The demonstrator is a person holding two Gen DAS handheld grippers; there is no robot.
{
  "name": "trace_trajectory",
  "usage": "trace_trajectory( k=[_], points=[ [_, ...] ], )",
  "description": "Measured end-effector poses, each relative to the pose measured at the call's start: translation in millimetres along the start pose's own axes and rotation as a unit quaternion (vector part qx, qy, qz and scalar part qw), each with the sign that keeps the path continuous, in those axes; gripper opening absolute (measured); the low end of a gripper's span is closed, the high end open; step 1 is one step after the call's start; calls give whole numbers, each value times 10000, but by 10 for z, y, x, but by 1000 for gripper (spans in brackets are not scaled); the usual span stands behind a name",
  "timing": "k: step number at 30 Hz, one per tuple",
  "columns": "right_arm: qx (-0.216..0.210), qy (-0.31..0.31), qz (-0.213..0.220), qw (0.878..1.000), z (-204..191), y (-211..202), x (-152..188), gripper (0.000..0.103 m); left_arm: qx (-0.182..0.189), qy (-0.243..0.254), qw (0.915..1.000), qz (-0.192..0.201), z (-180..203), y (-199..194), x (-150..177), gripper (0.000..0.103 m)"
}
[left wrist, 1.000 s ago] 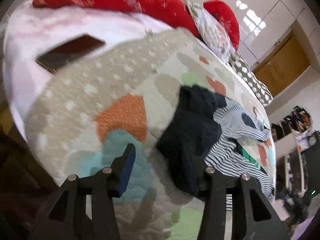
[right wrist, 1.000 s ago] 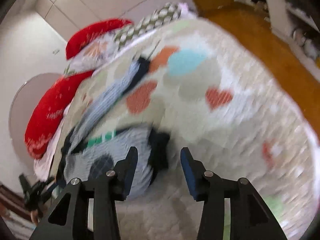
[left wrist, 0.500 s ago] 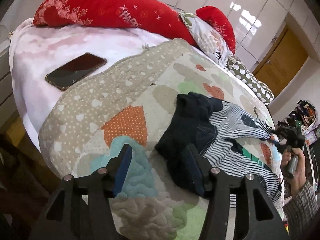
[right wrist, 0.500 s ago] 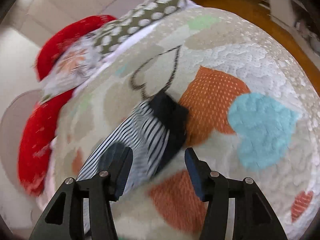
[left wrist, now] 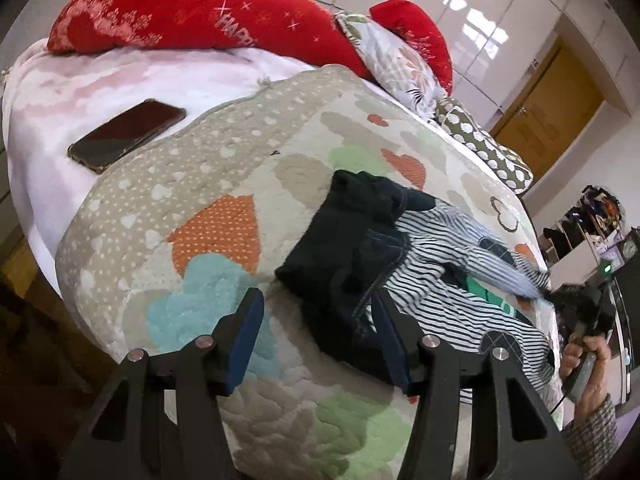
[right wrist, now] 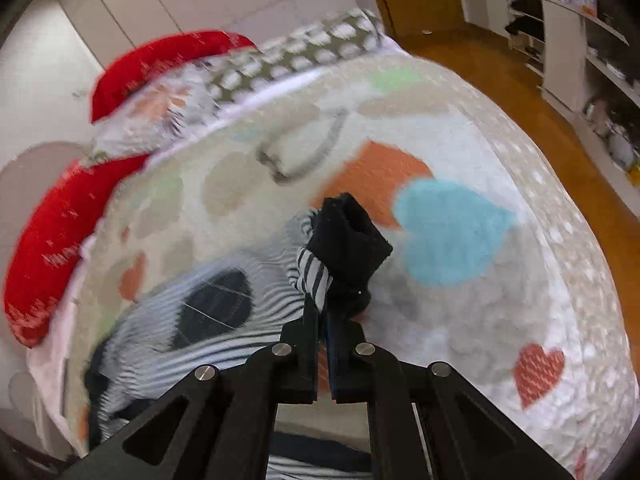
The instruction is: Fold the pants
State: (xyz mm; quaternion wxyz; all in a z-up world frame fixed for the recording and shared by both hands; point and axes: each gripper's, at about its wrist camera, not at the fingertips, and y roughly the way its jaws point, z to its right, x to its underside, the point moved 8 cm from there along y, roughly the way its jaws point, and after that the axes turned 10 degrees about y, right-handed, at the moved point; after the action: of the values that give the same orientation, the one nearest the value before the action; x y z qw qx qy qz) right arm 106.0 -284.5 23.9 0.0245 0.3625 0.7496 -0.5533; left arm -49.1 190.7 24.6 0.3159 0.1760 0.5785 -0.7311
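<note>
The pants are striped black and white with a dark navy waist part and dark cuffs, lying crumpled on the quilt. My left gripper is open, its right finger at the near edge of the navy waist. My right gripper is shut on a dark cuff of one striped leg and holds it lifted above the quilt. In the left wrist view the right gripper shows at the far end of the leg.
The bed carries a heart-patterned quilt over a pink sheet. A phone lies on the sheet at the left. Red pillows and patterned cushions line the head. Wooden floor and shelves lie beyond.
My right gripper has shut on the dark leg cuff and lifted it. My left gripper stays open by the navy waist and has shifted slightly closer.
</note>
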Motion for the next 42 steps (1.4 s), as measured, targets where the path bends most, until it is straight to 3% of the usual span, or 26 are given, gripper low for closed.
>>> trace_trajectory(
  k=[2, 4, 6, 11, 15, 19, 22, 25, 26, 28, 30, 33, 35, 38, 42],
  points=[
    [38, 407, -313, 9987, 232, 60, 136, 12, -25, 67, 10000, 33, 15, -47, -25, 61],
    [-112, 689, -447, 9966, 359, 37, 212, 31, -36, 108, 9999, 58, 25, -78, -66, 62],
    [-208, 791, -378, 9959, 464, -91, 243, 35, -5, 168, 9998, 52, 64, -77, -119, 62],
    [-462, 671, 59, 9967, 431, -541, 212, 35, -3, 664, 9978, 58, 443, 94, -360, 62],
    [-808, 21, 13, 9967, -20, -588, 257, 35, 173, 1143, 9931, -174, 937, 409, -594, 62],
    [-1003, -353, -219, 9941, -466, -368, 347, 35, 155, 1563, 9863, -501, 1316, 890, -672, 62],
    [-798, -411, -432, 9950, -551, -49, 367, 35, 28, 1618, 9842, -719, 1345, 1207, -650, 62],
    [-472, -193, -530, 9973, -354, 149, 345, 35, -265, 1520, 9794, -1301, 1174, 1531, -496, 63],
    [-369, -70, -555, 9977, -237, 172, 342, 35, -203, 1447, 9781, -1480, 1119, 1610, -433, 63],
    [-209, 99, -647, 9976, -14, 203, 332, 35, -123, 1520, 9778, -1439, 1105, 1578, -441, 63],
    [-379, 132, -778, 9962, 62, 181, 341, 35, -42, 1617, 9750, -1523, 1135, 1473, -468, 63],
    [-366, -250, -726, 9964, 1, 4, 280, 35, 405, 1588, 9781, -1287, 1208, 1203, -669, 63],
    [-402, -716, -547, 9951, -124, -126, 197, 36, 396, 1635, 9790, -1152, 1207, 1126, -819, 64],
    [-451, -1316, -313, 9898, -322, -247, 50, 47, 281, 1713, 9794, -1031, 1202, 1125, -1032, 67],
    [-544, -1724, -291, 9831, -528, -185, -128, 55, 227, 1863, 9754, -1155, 1285, 1333, -1236, 67]
  ],
)
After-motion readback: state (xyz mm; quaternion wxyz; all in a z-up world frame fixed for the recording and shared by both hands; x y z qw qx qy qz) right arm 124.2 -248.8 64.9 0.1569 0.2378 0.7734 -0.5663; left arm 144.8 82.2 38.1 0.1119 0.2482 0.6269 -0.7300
